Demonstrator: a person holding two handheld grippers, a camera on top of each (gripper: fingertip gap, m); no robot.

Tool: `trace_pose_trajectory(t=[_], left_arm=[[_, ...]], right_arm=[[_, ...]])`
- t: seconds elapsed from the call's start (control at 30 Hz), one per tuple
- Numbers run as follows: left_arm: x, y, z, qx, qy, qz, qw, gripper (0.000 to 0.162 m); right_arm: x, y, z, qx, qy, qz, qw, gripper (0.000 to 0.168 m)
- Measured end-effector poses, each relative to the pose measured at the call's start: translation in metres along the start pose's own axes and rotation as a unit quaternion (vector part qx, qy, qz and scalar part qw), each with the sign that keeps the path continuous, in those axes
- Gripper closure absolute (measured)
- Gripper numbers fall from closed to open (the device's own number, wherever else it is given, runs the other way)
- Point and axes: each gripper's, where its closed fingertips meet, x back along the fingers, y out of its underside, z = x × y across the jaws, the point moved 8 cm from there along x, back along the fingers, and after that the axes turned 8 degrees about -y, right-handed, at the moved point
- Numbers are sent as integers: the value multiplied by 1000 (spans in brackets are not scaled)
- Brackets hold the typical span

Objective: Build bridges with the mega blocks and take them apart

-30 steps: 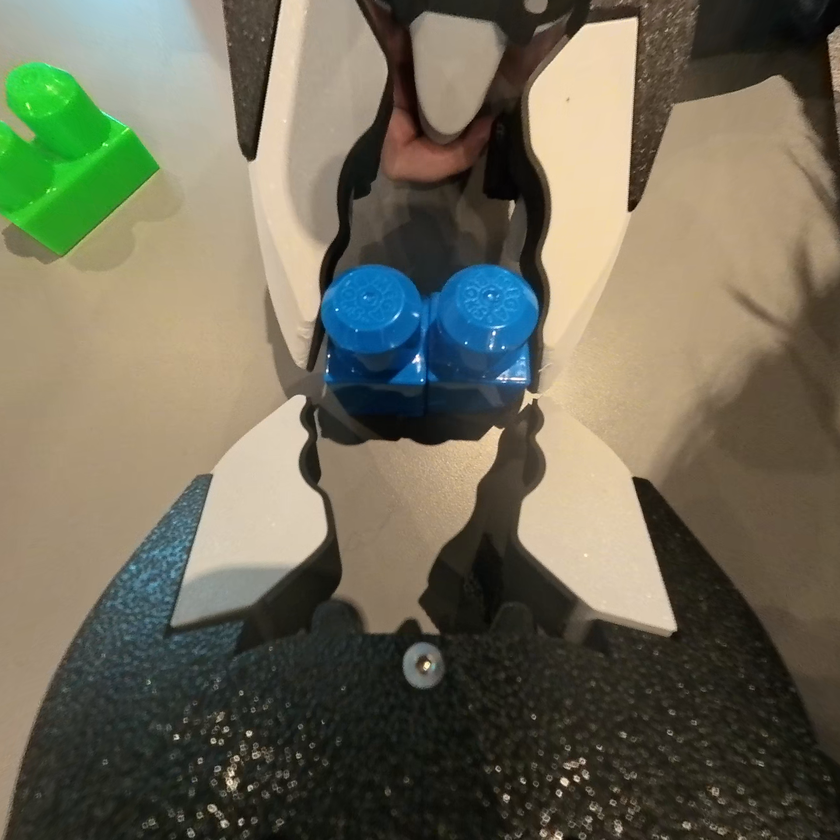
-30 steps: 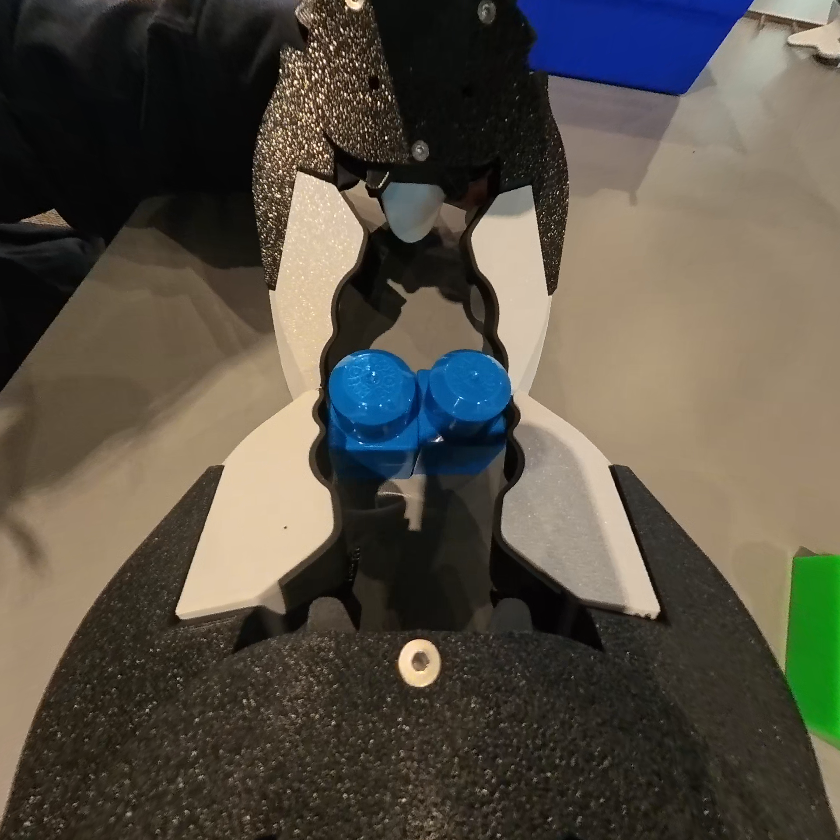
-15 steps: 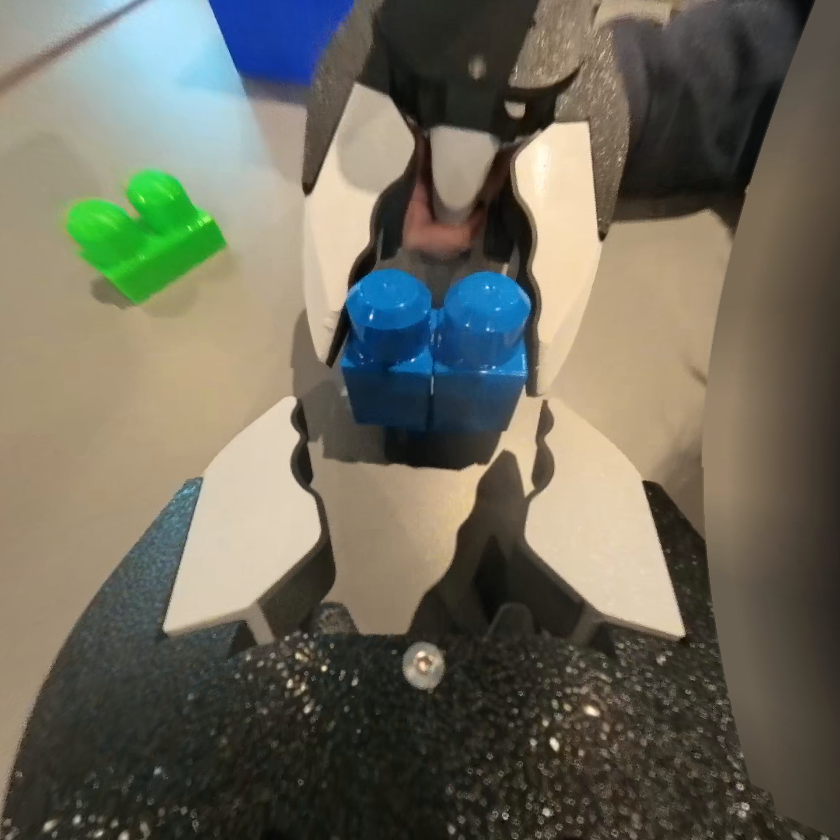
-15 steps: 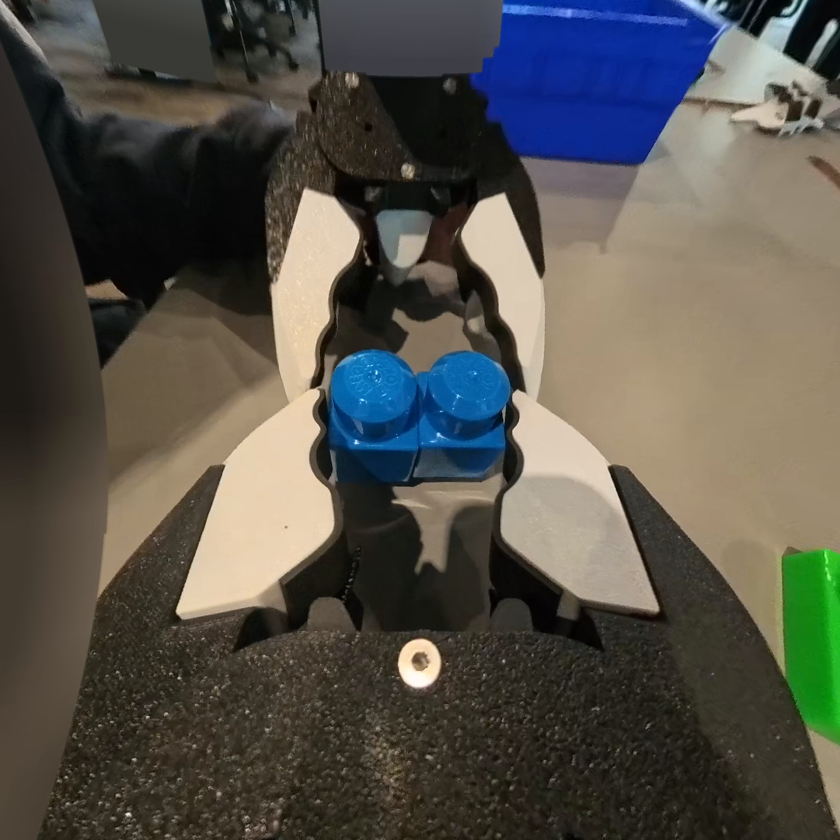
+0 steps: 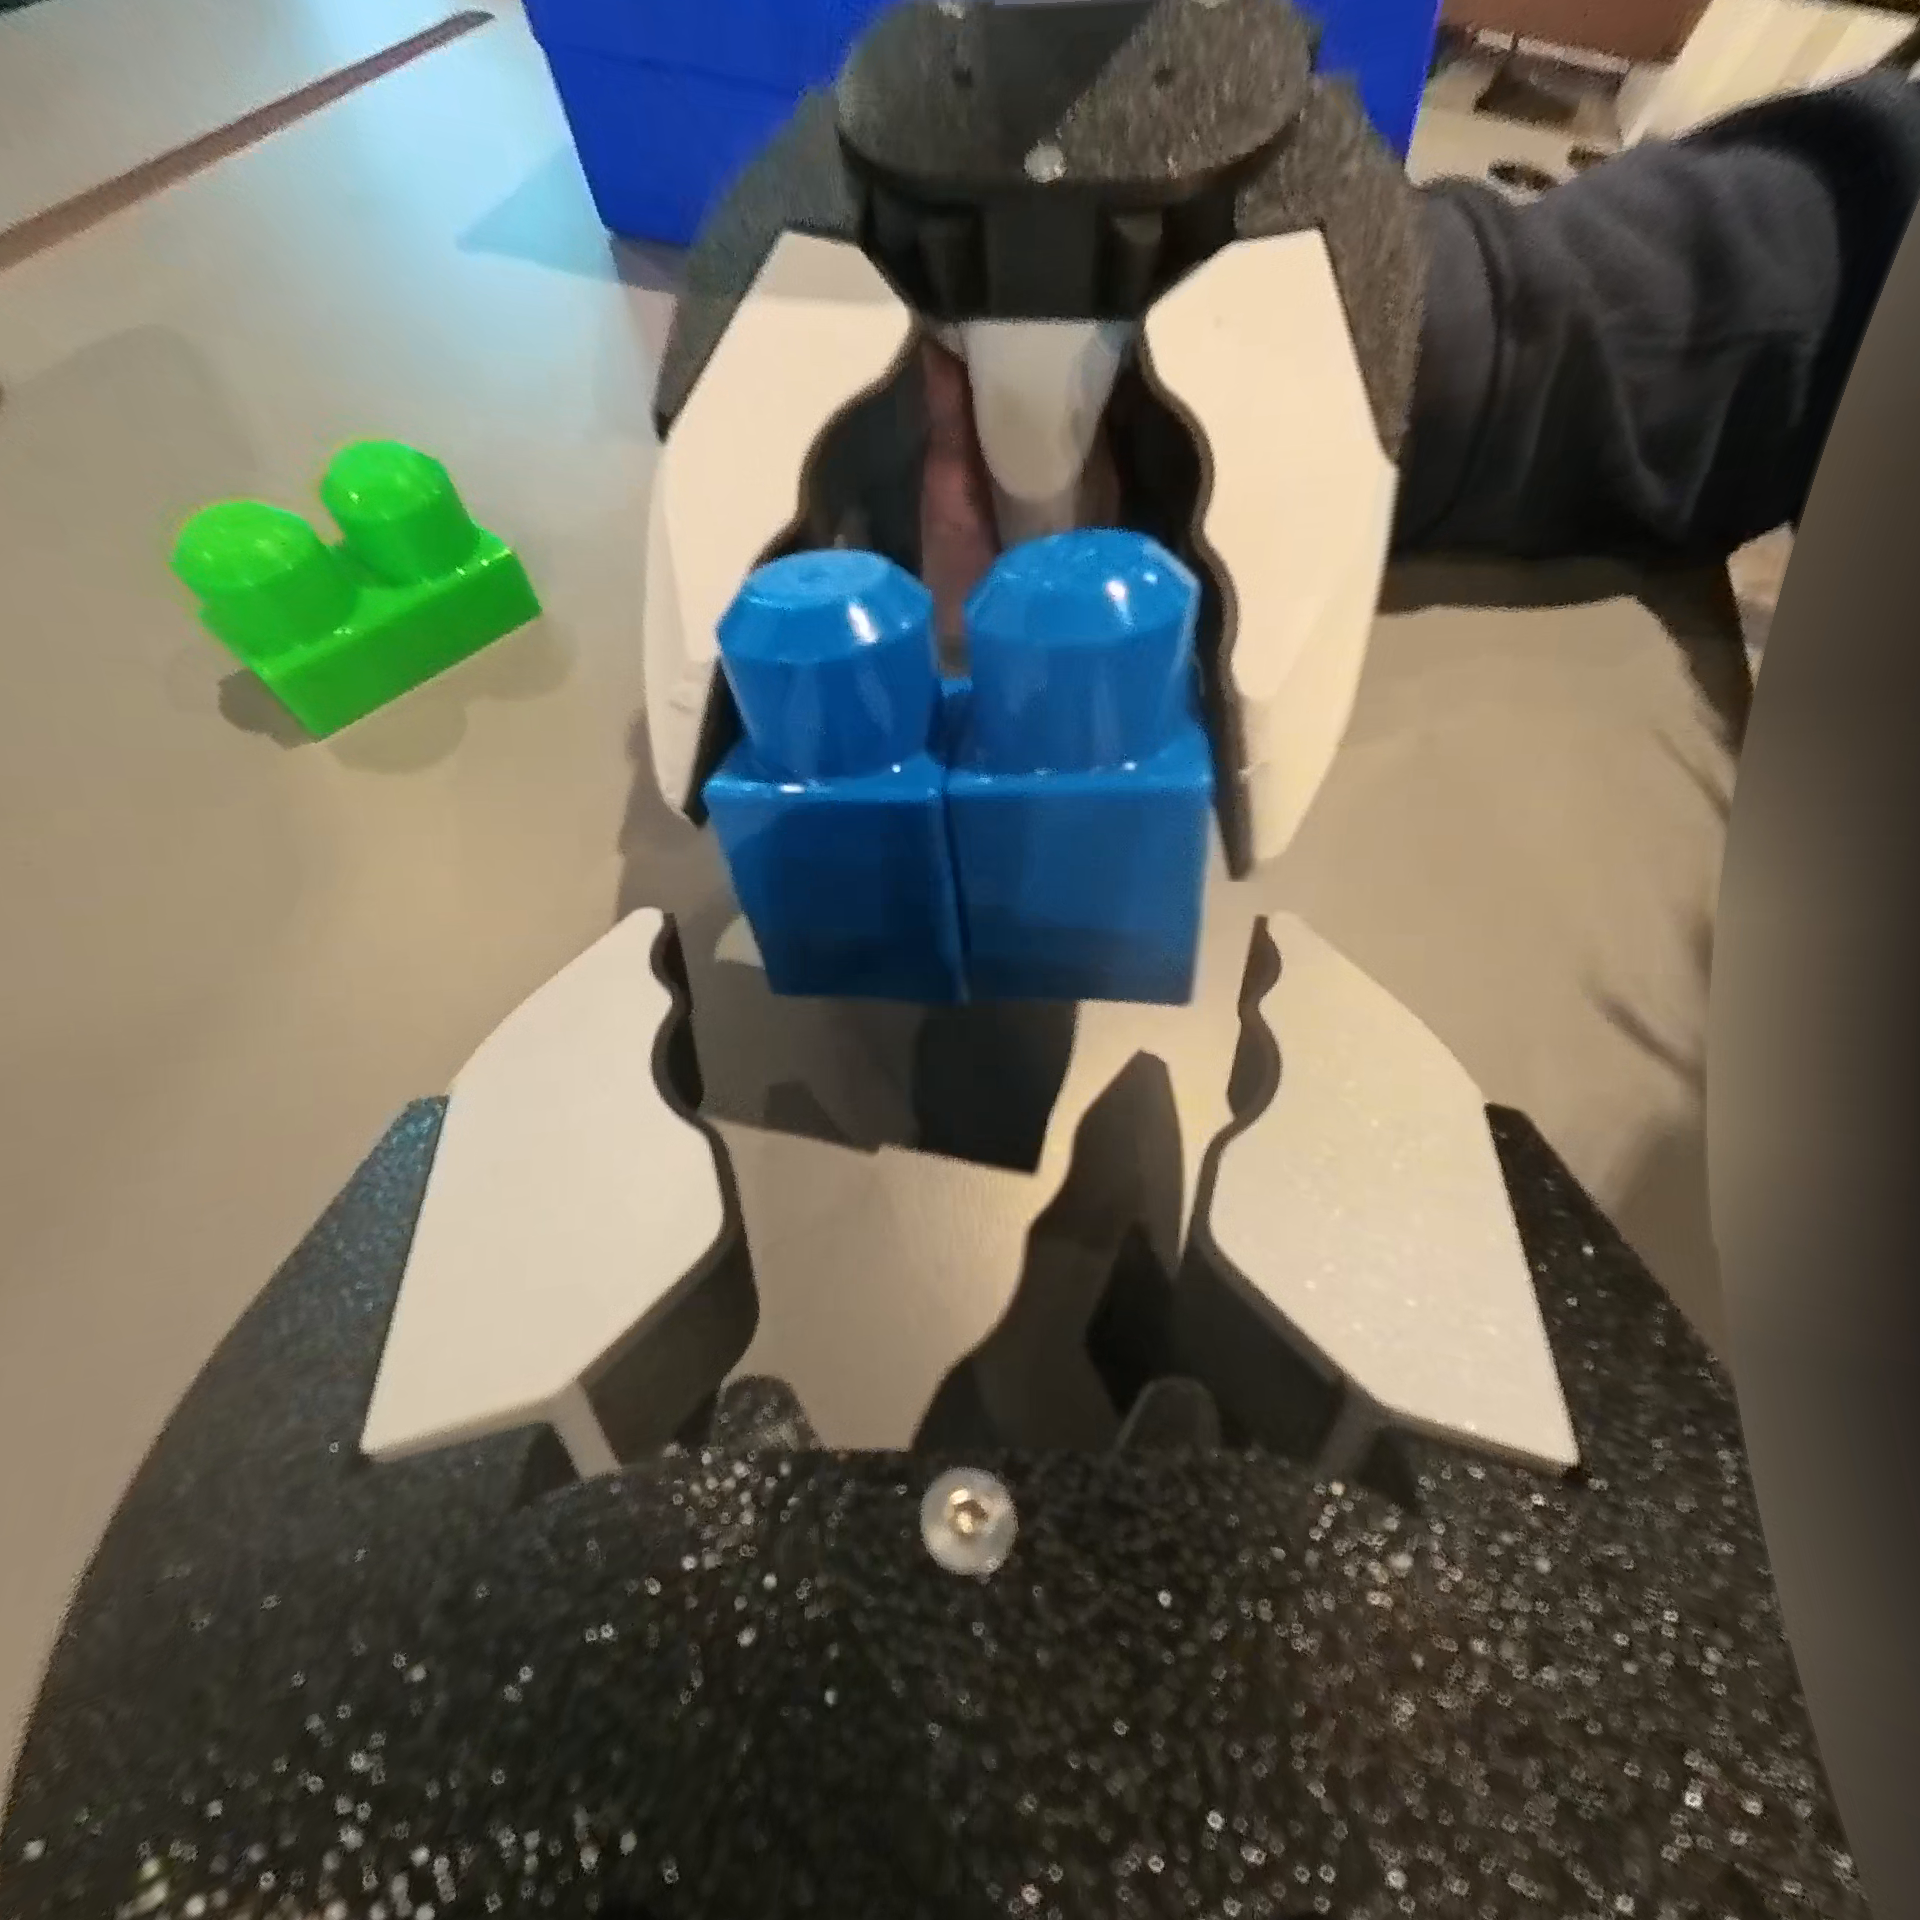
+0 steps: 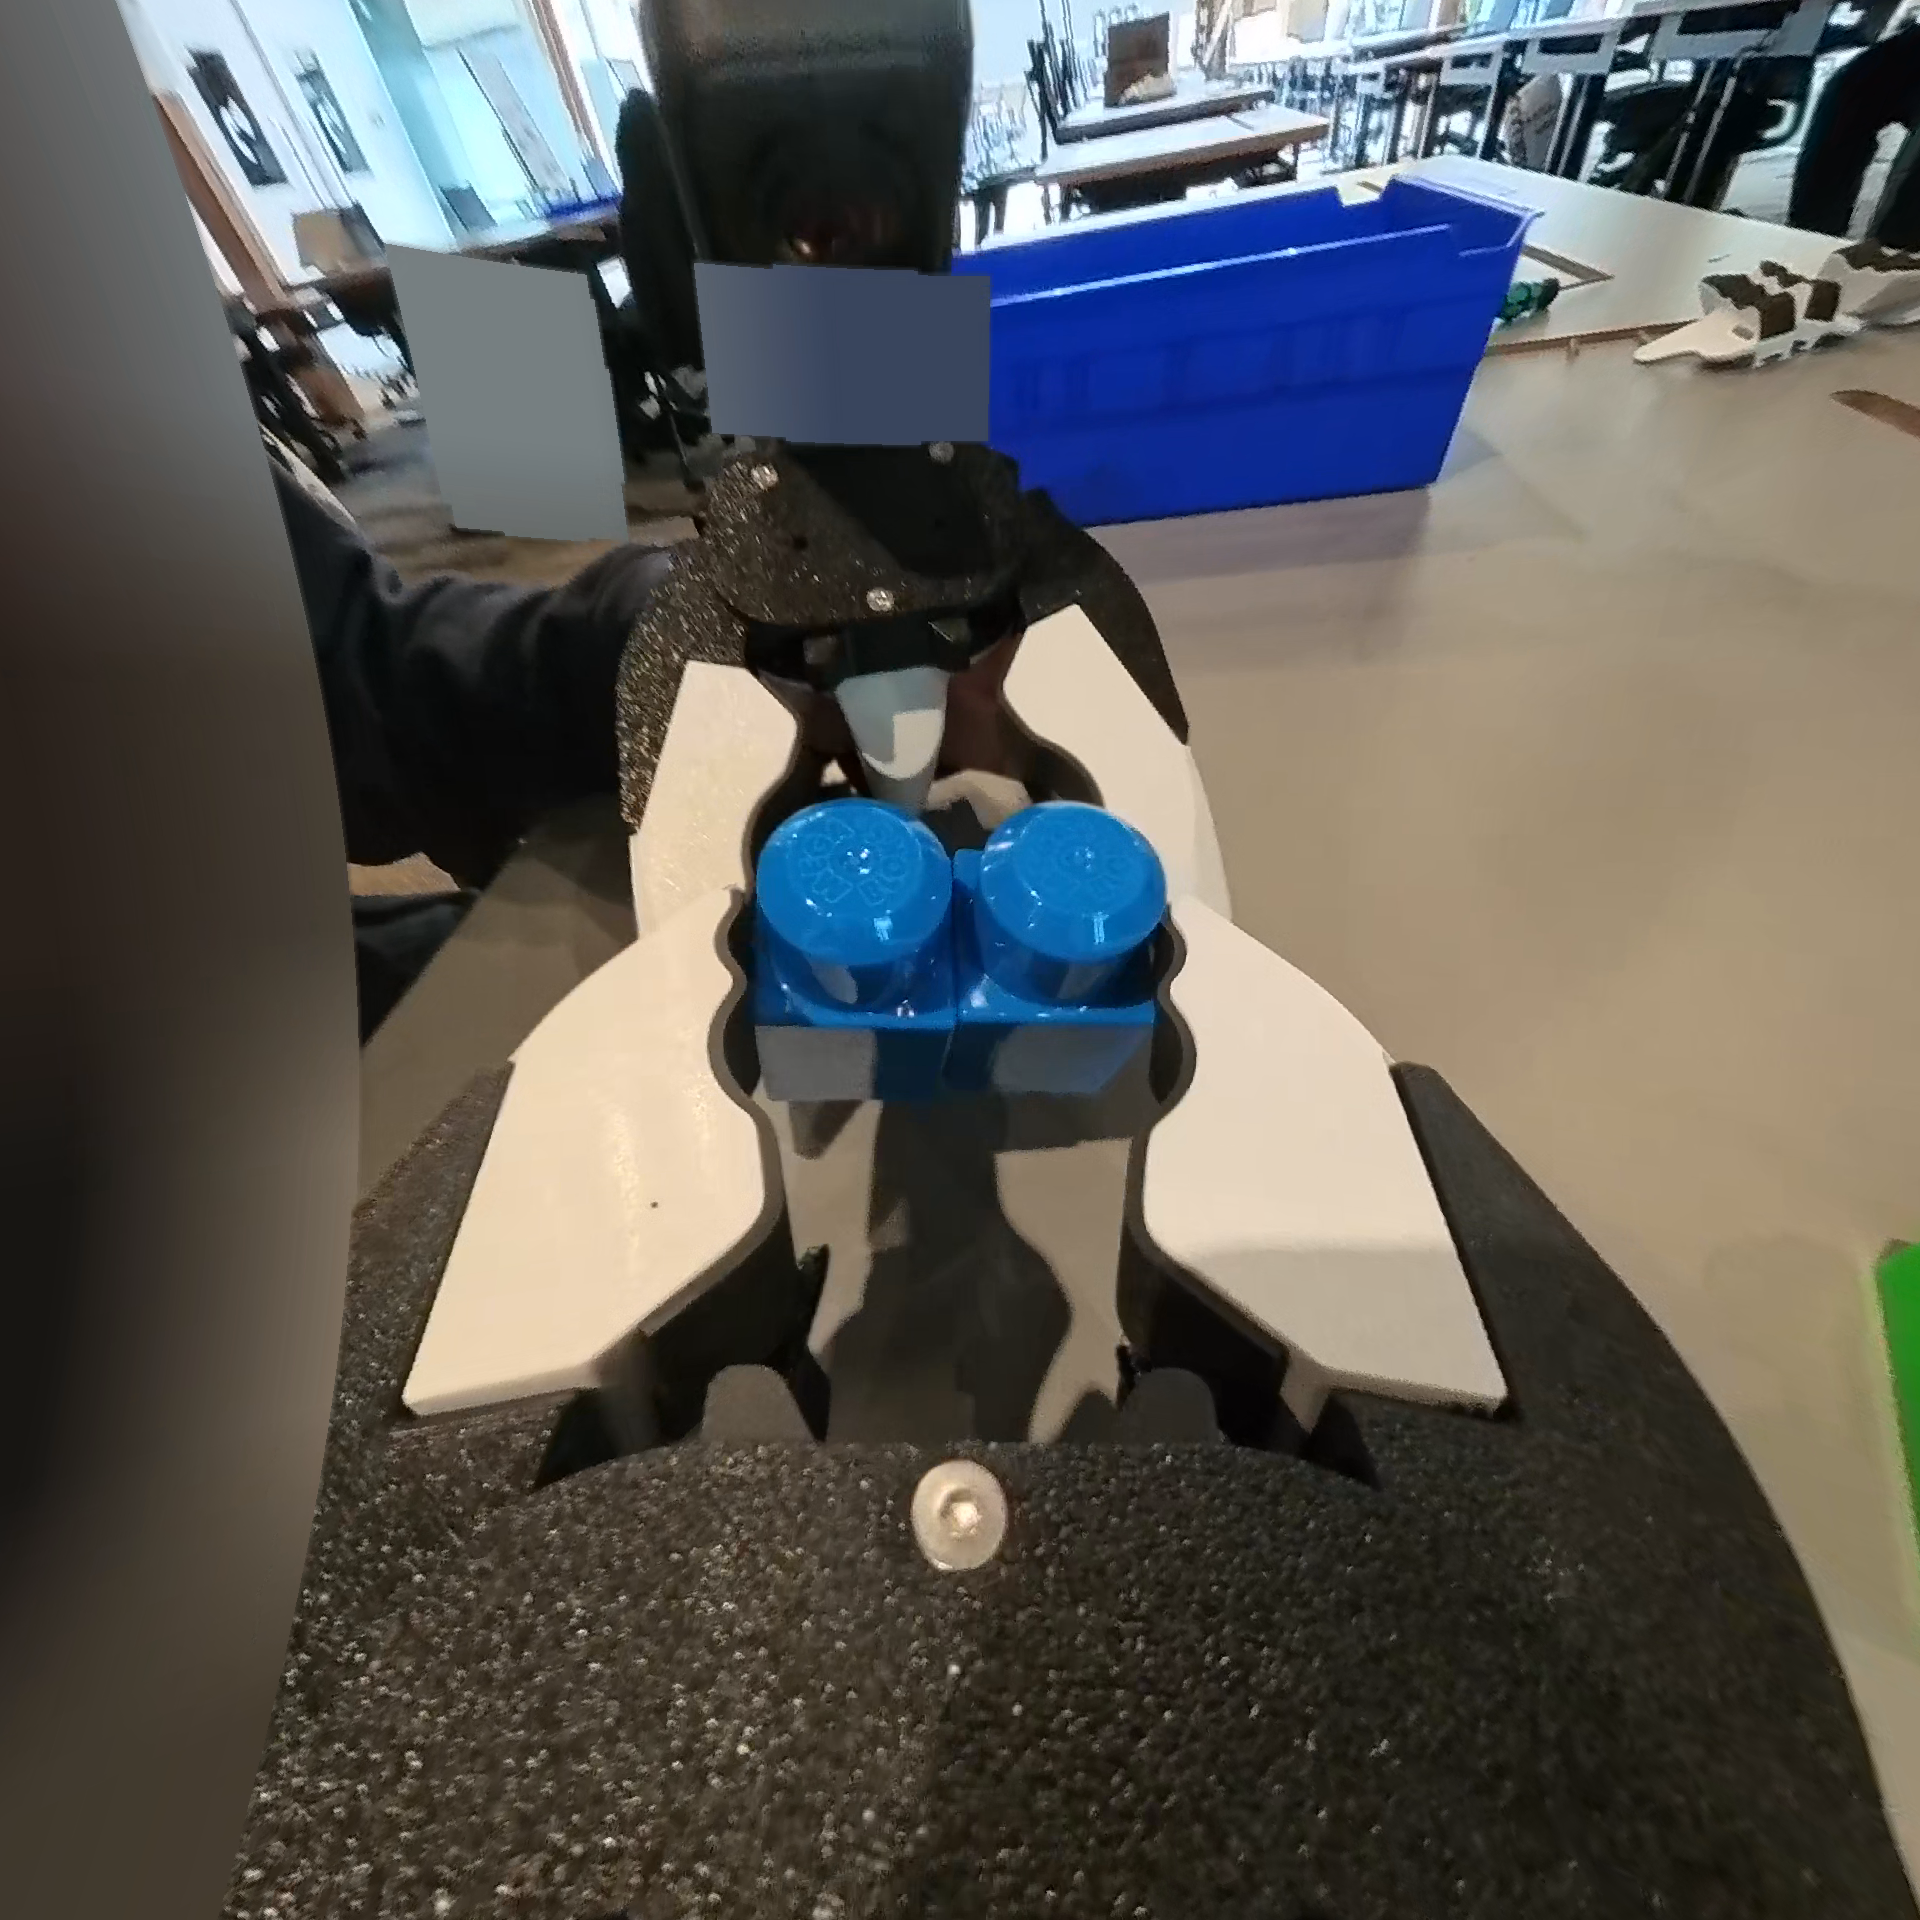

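Two blue one-stud blocks [image 5: 956, 862] stand side by side, studs up, between my two grippers, which face each other. In the right wrist view my right gripper [image 6: 951, 914] is shut on the blue blocks [image 6: 1039, 1049], one finger on each outer side. My left gripper [image 5: 961, 935] is open to about the pair's width. Its fingertips [image 5: 623, 966] stop at the blocks' near face with a small gap. The right gripper's white fingers [image 5: 1299, 623] flank the blocks from the far side. The blocks seem slightly above the table. A green two-stud block [image 5: 353, 613] lies to the left.
A blue bin [image 6: 1247, 343] stands on the table behind the grippers and also shows in the left wrist view [image 5: 665, 125]. A dark sleeve [image 5: 1610, 312] reaches in behind the right gripper. The green block's edge [image 6: 1896, 1340] shows at right. White-and-black parts [image 6: 1766, 312] lie at the far right.
Both views have tilted up from looking down to nearly level, so the blue blocks show from the side. The bin and room came into view. The hold on the blocks is unchanged.
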Motion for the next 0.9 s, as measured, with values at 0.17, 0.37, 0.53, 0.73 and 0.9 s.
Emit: trace_pose_trajectory(t=[0.17, 0.37, 0.53, 0.73, 0.9], left_arm=[[0, -6, 1, 11, 2, 34, 999, 61], [0, -9, 0, 22, 2, 55, 998, 70], [0, -10, 0, 28, 7, 66, 997, 74], [-2, -10, 3, 22, 18, 61, 998, 79], [-5, -10, 5, 20, 24, 52, 998, 81]], right_arm=[[-1, 0, -1, 0, -5, 4, 1000, 95], [0, -1, -1, -4, -11, 18, 1000, 95], [2, -2, 0, -8, -11, 31, 999, 95], [2, -2, -1, -3, -12, 32, 999, 95], [2, -2, -2, -1, -13, 34, 999, 95]])
